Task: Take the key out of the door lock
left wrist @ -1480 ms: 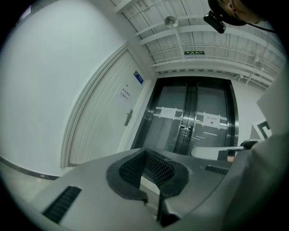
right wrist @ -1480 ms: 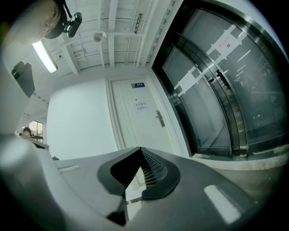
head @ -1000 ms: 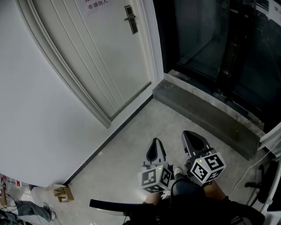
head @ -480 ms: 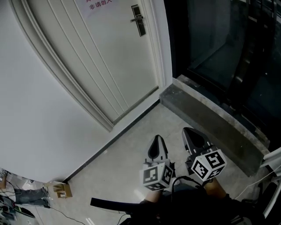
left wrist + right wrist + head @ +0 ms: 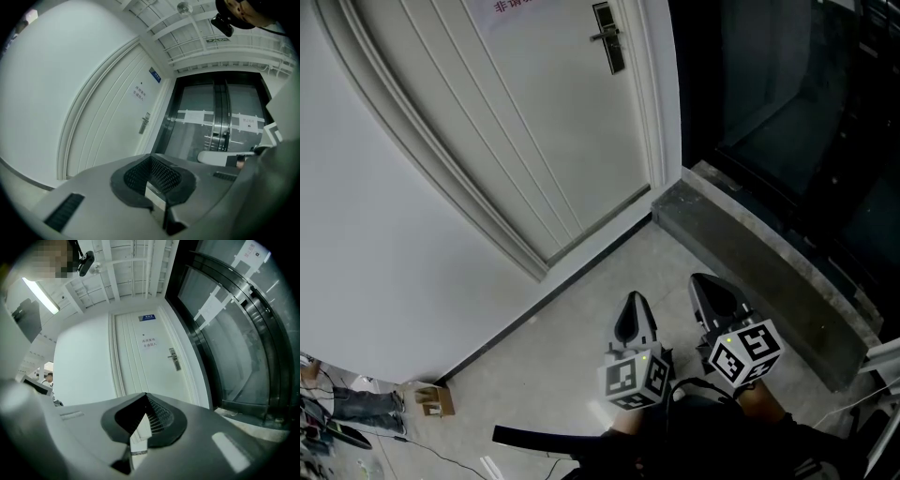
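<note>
The head view takes in the pale concrete floor (image 5: 581, 328), a grey concrete step (image 5: 741, 248) below the dark glass doors (image 5: 787, 94), and a small brown cardboard box (image 5: 434, 400) by the wall. Neither gripper view shows that box.

Both gripper views look higher. They show a small blue sign (image 5: 149, 318) over the white panelled door (image 5: 525, 122) and the whole of a white paper notice (image 5: 150, 341) on it. The head view crops that notice at its top edge. Only the right gripper view catches a person (image 5: 47, 378) at its far left.

The dark metal lock plate with a lever handle (image 5: 609, 37) sits at the door's right edge in all three views (image 5: 145, 123) (image 5: 174, 358). It is too small in each to tell whether the key is in it.

The left gripper (image 5: 635, 302) and right gripper (image 5: 703, 284) are held low and side by side, close to the person's body. Their noses aim toward the door, well apart from the lock. In its own view the left gripper (image 5: 151, 164) has its jaws together with nothing between them. The right gripper (image 5: 145, 401) has its jaws together too, also on nothing.
</note>
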Tool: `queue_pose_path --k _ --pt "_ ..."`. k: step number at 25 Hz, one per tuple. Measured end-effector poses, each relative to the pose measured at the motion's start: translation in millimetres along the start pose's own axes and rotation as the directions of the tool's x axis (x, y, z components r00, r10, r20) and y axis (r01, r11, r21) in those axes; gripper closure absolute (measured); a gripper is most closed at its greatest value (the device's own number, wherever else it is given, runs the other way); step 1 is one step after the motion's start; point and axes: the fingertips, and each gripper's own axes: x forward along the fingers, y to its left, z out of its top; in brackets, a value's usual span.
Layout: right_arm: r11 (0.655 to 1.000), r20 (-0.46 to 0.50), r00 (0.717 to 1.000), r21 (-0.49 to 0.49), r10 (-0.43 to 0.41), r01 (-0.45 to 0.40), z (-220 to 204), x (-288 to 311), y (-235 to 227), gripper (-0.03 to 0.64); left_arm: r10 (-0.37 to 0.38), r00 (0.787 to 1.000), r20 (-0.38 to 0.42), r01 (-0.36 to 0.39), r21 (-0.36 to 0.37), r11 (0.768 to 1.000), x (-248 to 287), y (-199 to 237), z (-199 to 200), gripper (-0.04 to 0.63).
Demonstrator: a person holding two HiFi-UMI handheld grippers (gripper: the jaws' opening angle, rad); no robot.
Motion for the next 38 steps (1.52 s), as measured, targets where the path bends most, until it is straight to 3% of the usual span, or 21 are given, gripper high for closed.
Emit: queue_pose_path --k 20,30,38 --pt "0.996 0.058 0.995 -0.025 -0.081 0.083 30.3 201.7 -43.6 0.615 -0.080 0.996 -0.034 0.081 0.031 0.996 189.7 80.9 63.4 0.595" --pt "0.994 0.017 0.994 -0.016 -0.106 0.106 15.6 258.3 -58.0 0.615 -0.071 0.994 -0.084 0.071 0.000 0.997 236.5 116.5 60.6 0.595" --pt "0.997 -0.006 0.997 -0.027 -0.071 0.071 21.1 319.0 -101.6 0.615 -0.058 0.995 -0.080 0.059 0.009 0.998 305.5 127.3 53.1 0.595"
